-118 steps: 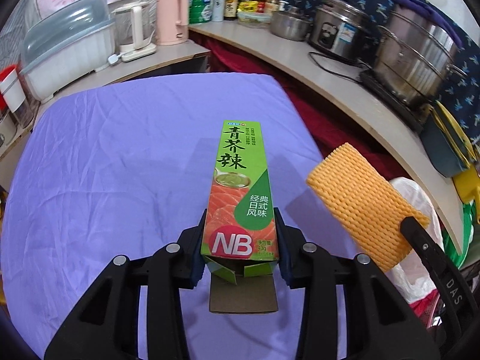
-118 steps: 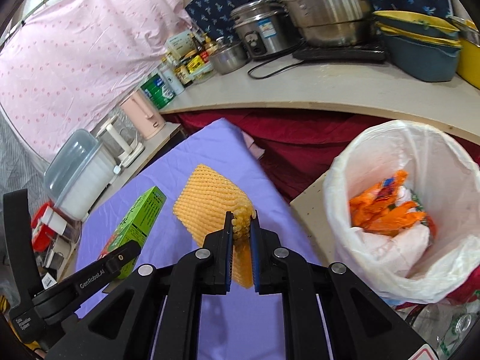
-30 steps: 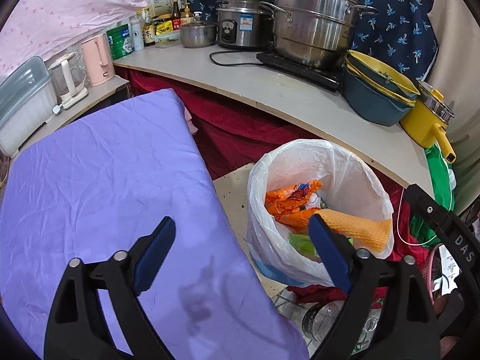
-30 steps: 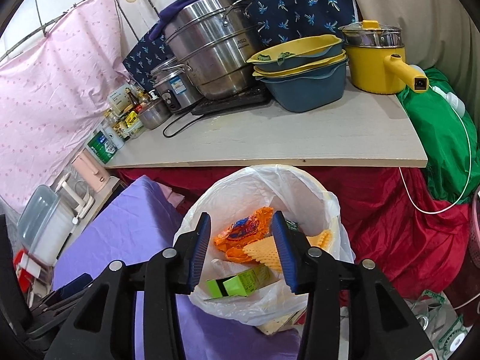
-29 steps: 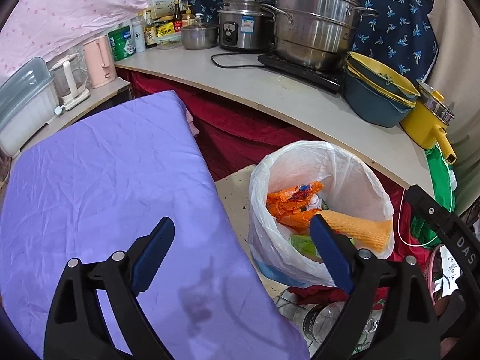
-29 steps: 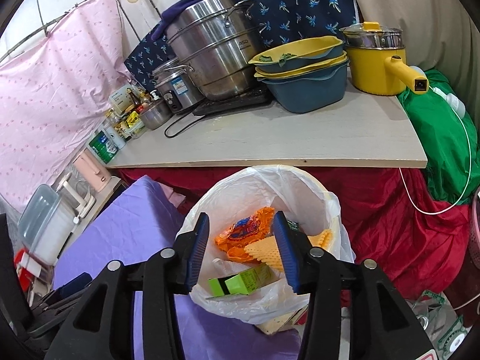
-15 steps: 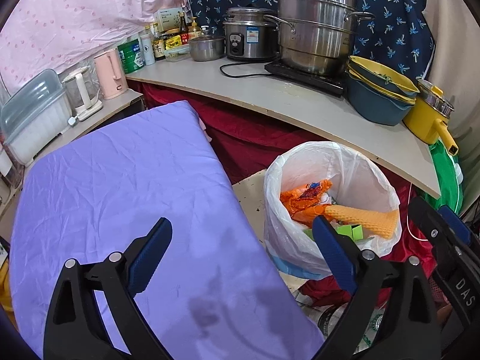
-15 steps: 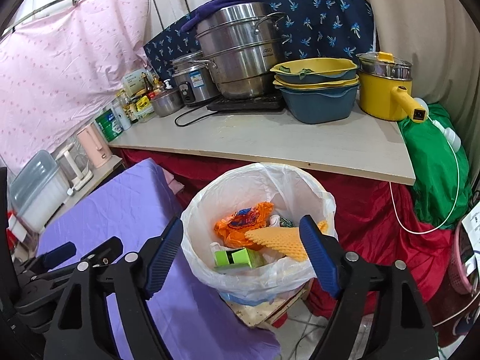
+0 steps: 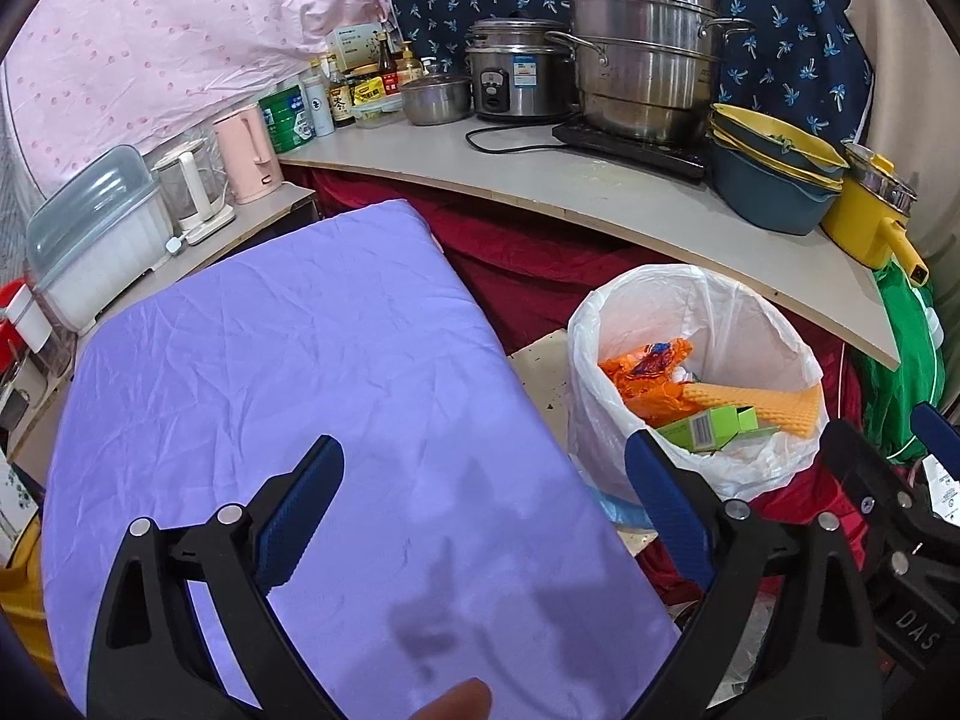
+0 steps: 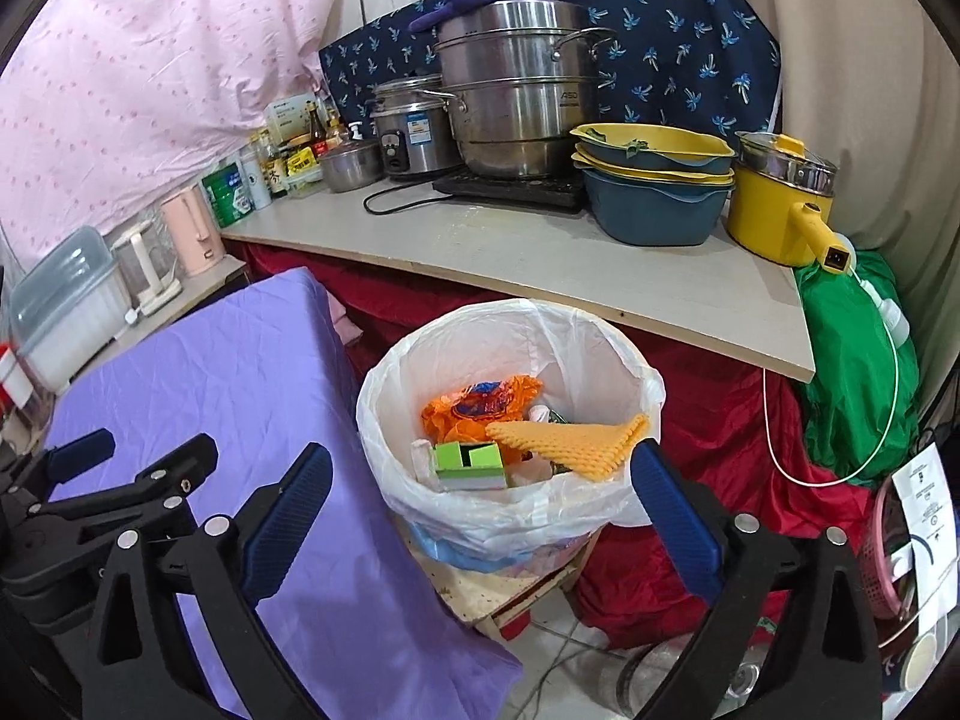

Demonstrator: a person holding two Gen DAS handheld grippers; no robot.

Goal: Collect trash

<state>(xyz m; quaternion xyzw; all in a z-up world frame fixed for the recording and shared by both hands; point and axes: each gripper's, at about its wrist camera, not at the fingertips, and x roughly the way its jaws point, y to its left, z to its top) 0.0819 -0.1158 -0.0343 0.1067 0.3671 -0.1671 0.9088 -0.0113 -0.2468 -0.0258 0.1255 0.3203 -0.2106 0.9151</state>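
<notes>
A bin lined with a white bag (image 9: 606, 324) (image 10: 396, 384) stands on the floor right of the purple-covered table (image 9: 252, 372) (image 10: 198, 372). Inside lie the green box (image 9: 708, 423) (image 10: 471, 465), the yellow foam net (image 9: 774, 405) (image 10: 570, 441) and orange wrappers (image 10: 474, 402). My left gripper (image 9: 483, 492) is open and empty above the table's right edge. My right gripper (image 10: 480, 501) is open and empty, above and in front of the bin. Each gripper shows at the edge of the other's view.
A wooden counter (image 10: 540, 258) behind the bin holds steel pots (image 10: 516, 102), stacked blue and yellow basins (image 10: 654, 180), a yellow pot (image 10: 780, 204) and bottles. A pink kettle (image 9: 246, 144) and a dish box (image 9: 90, 234) stand beyond the table. A green bag (image 10: 852, 360) sits to the right.
Earlier the left gripper held the green box and the right held the foam net; both now lie in the bin. Both grippers have opened wide and pulled back and up.
</notes>
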